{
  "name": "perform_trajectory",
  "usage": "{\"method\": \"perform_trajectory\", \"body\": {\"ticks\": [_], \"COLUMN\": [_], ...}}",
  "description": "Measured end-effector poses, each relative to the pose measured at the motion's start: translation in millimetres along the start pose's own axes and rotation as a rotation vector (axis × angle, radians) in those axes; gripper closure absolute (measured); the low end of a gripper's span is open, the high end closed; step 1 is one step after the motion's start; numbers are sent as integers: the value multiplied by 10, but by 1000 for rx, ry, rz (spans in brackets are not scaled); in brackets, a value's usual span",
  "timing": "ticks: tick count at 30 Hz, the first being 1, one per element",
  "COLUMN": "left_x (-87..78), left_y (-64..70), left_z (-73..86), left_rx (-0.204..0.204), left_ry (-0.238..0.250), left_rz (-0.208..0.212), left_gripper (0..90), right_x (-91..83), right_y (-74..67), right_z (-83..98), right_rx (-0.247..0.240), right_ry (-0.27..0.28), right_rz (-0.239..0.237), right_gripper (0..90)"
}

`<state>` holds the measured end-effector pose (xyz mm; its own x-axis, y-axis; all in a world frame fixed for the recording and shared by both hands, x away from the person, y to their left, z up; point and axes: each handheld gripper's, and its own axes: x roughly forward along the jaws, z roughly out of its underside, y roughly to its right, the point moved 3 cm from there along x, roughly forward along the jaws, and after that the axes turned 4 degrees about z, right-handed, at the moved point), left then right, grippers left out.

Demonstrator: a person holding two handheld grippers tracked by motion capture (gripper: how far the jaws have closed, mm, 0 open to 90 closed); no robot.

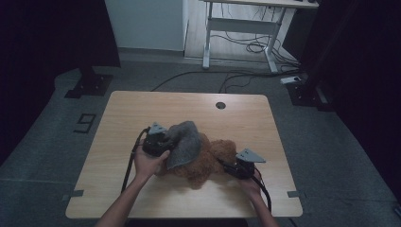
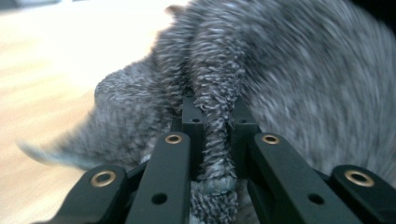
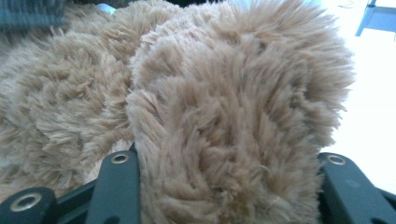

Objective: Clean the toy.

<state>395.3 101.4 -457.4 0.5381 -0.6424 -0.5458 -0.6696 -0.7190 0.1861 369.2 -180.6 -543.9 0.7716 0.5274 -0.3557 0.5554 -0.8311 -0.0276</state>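
Left fingers (image 2: pixel 215 130) pinch grey towel (image 2: pixel 299 84); right fingers (image 3: pixel 224 186) seemingly squeeze brown plush (image 3: pixel 233 116).

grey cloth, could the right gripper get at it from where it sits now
Probably not directly. The right gripper has a thick lobe of the brown plush toy between its jaws, and that toy lies between it and the grey cloth, which the left gripper pinches.

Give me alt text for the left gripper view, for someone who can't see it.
Two black jaws of the left gripper are clamped on a fold of fluffy grey cloth, which bunches up between them and spreads wide beyond. A pale wooden table lies blurred to the left.
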Motion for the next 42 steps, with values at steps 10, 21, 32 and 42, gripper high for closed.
{"method": "perform_trajectory", "body": {"ticks": [10, 21, 32, 42], "left_x": [805, 1069, 440, 6], "left_y": [843, 594, 375, 221], "left_z": [-615, -378, -155, 64], "left_rx": [131, 113, 140, 94], "left_ry": [-28, -160, -97, -37], "left_rz": [96, 14, -28, -35], "left_gripper": [807, 808, 808, 806], "right_x": [20, 21, 25, 110], "right_y": [-31, -49, -49, -35], "right_z": [-20, -20, -23, -51], "right_rx": [-12, -31, -22, -7], "right_ry": [6, 6, 10, 10], "right_rz": [25, 35, 42, 73], "right_gripper": [481, 480, 480, 484]}}
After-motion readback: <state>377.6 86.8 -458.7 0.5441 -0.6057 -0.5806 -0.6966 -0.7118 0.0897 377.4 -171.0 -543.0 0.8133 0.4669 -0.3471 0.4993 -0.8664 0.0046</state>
